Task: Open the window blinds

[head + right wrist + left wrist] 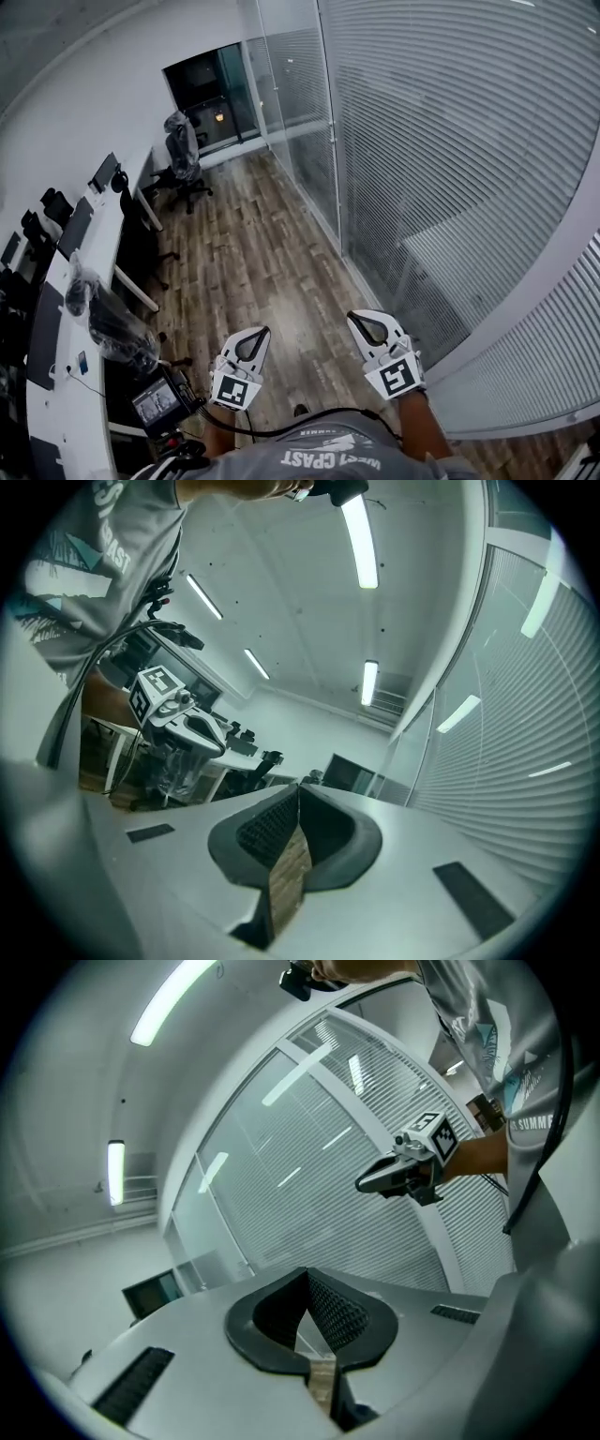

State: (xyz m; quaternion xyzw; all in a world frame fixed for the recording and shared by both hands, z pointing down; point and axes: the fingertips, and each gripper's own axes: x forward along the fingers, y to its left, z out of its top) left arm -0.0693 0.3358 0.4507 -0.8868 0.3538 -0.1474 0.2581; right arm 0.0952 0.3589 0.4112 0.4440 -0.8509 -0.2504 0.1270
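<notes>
Blinds [450,141] of pale horizontal slats cover the long glass wall on the person's right, running from the far end of the room to close beside the person, and the slats lie shut. The left gripper [255,336] and the right gripper [361,321] are both held out in front of the person over the wooden floor [253,253], side by side and a little apart, pointing level down the room. Neither touches the blinds, and the right one is the nearer to them. In the left gripper view the jaws are closed tip to tip with nothing between them, and the blinds fill the background. In the right gripper view its jaws also meet at the tips and hold nothing, with only a sliver of floor showing behind them. A long white desk [94,244] stands along the left wall, and an office chair [183,155] stands at the far end.
</notes>
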